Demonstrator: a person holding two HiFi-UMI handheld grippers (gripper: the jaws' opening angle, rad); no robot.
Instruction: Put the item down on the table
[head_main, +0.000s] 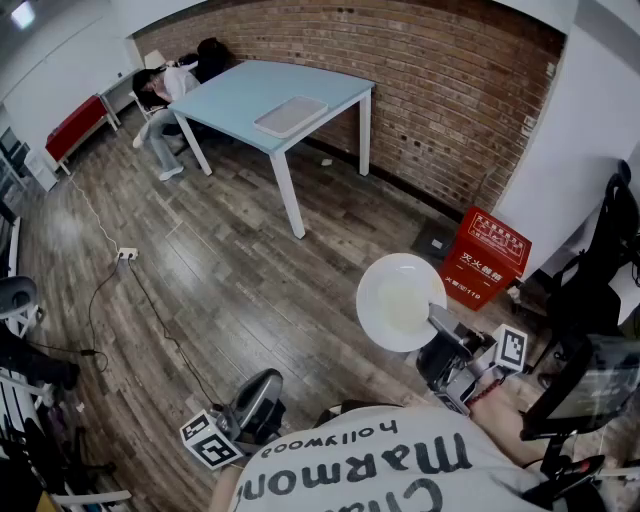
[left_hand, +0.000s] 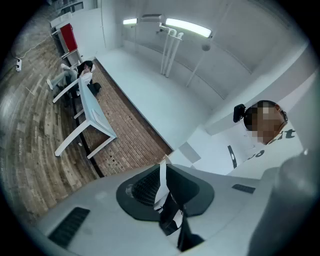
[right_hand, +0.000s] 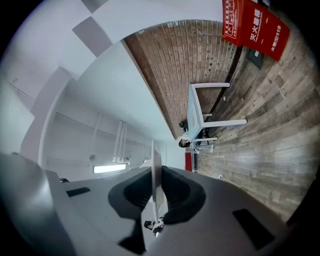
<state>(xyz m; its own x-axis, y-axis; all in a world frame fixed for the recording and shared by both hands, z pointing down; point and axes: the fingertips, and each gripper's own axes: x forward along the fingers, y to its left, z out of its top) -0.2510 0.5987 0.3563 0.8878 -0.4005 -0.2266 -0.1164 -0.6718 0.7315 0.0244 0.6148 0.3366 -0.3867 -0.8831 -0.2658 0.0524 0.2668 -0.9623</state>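
Observation:
A white round plate (head_main: 400, 300) hangs over the wooden floor at the lower right, seen from above. My right gripper (head_main: 432, 318) is shut on its near rim. In the right gripper view the plate (right_hand: 156, 170) shows edge-on as a thin pale blade pinched between the dark jaws of my right gripper (right_hand: 156, 200). The light blue table (head_main: 240, 90) stands far off at the brick wall, with a white tray (head_main: 291, 115) on it. My left gripper (head_main: 262, 392) hangs low at my left side, shut (left_hand: 162, 192), only a thin pale sliver showing between its jaws.
A person (head_main: 165, 90) sits at the table's far left end. A red box (head_main: 486, 256) stands on the floor against the brick wall. A power strip (head_main: 126, 254) with a cable lies on the floor at left. A black chair (head_main: 600, 280) stands at my right.

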